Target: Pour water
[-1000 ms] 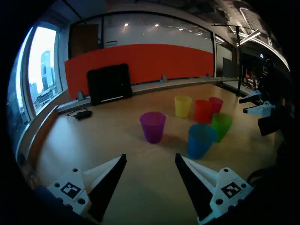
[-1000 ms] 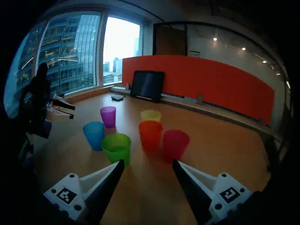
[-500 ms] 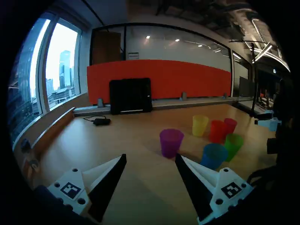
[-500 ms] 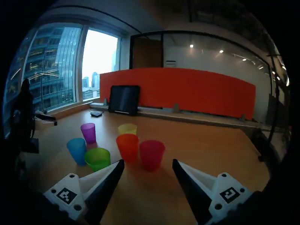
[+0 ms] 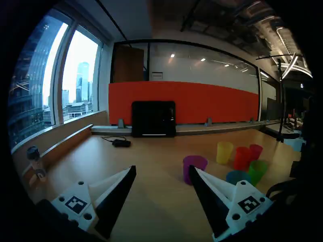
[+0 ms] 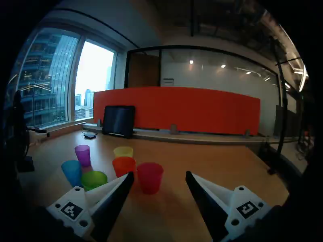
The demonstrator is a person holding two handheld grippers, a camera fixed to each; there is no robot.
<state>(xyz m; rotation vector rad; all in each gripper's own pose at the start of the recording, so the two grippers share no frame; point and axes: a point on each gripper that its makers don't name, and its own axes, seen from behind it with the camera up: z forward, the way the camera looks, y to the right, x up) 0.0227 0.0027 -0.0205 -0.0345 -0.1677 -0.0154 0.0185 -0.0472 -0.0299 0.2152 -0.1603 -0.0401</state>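
Right gripper [image 6: 158, 174] farther from upright cups [image 6: 122, 165]

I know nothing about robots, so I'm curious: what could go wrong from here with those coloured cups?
The red cup stands close beside the orange cup; the open fingers of the right gripper, reaching for one, could tip the other. Any spill could run toward the black screen and adapter on the table.

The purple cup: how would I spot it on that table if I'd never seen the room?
Start at the long orange wall panel behind the wooden table, then drop to the cluster of six plastic cups. The purple cup stands on the side toward the window, next to the blue cup; it is the only purple one.
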